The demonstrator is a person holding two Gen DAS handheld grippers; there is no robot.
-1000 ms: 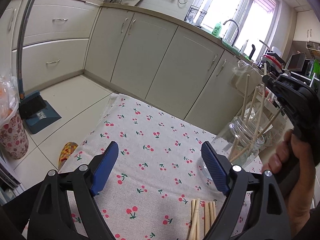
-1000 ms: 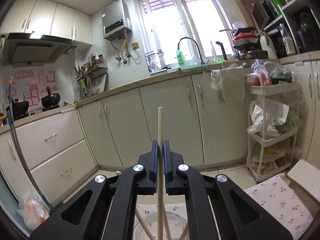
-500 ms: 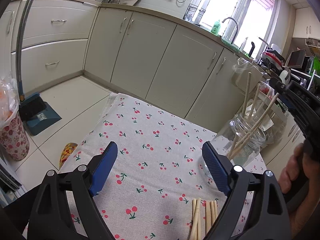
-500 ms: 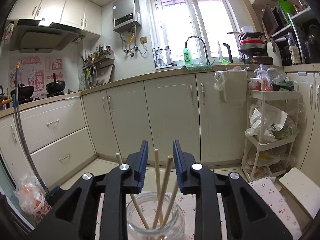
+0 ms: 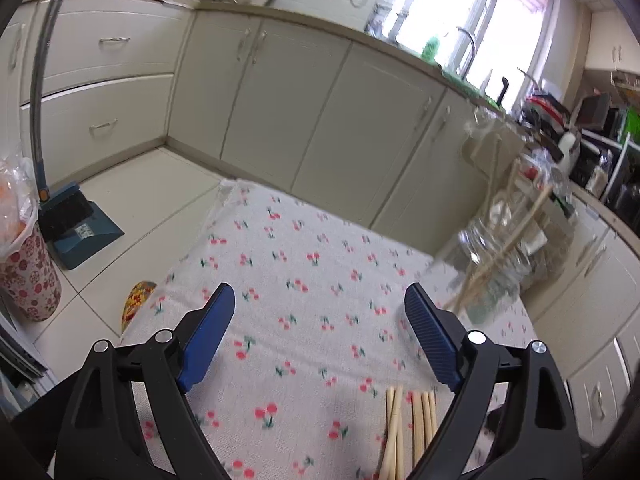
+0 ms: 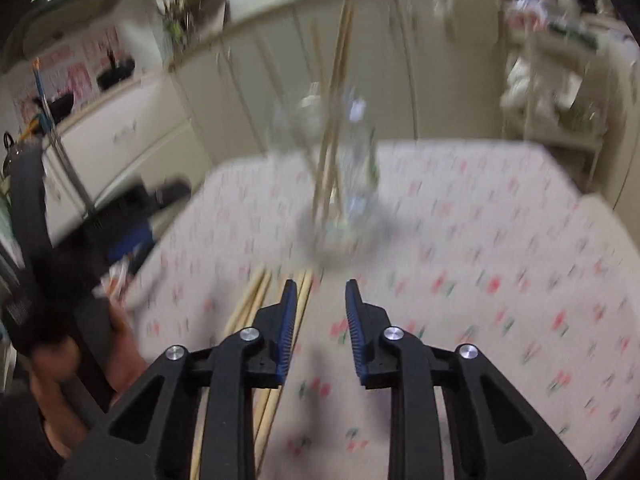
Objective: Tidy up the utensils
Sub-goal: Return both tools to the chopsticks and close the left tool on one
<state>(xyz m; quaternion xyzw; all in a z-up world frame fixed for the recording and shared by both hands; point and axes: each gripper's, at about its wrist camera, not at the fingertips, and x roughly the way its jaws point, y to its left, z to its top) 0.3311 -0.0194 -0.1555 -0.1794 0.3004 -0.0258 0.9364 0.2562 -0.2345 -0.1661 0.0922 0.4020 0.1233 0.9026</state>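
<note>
A clear glass jar [image 5: 490, 268] stands on the cherry-print tablecloth [image 5: 304, 280] at the right and holds several wooden chopsticks [image 5: 516, 232]. It shows blurred in the right wrist view [image 6: 340, 168]. More chopsticks [image 5: 412, 428] lie flat on the cloth near the front; in the right wrist view this bundle [image 6: 256, 320] lies just left of my right gripper. My left gripper [image 5: 320, 332] is open and empty above the cloth. My right gripper [image 6: 320, 300] is open and empty, low over the cloth in front of the jar.
Cream kitchen cabinets [image 5: 304, 112] run behind the table. A blue dustpan with brush [image 5: 76, 220] and a floral bin [image 5: 24, 276] stand on the floor at the left. A wire rack [image 6: 552, 92] stands at the back right.
My right gripper let a chopstick go into the jar, opened, then swung down from above the jar toward the cloth near the lying chopsticks. The left gripper has barely moved.
</note>
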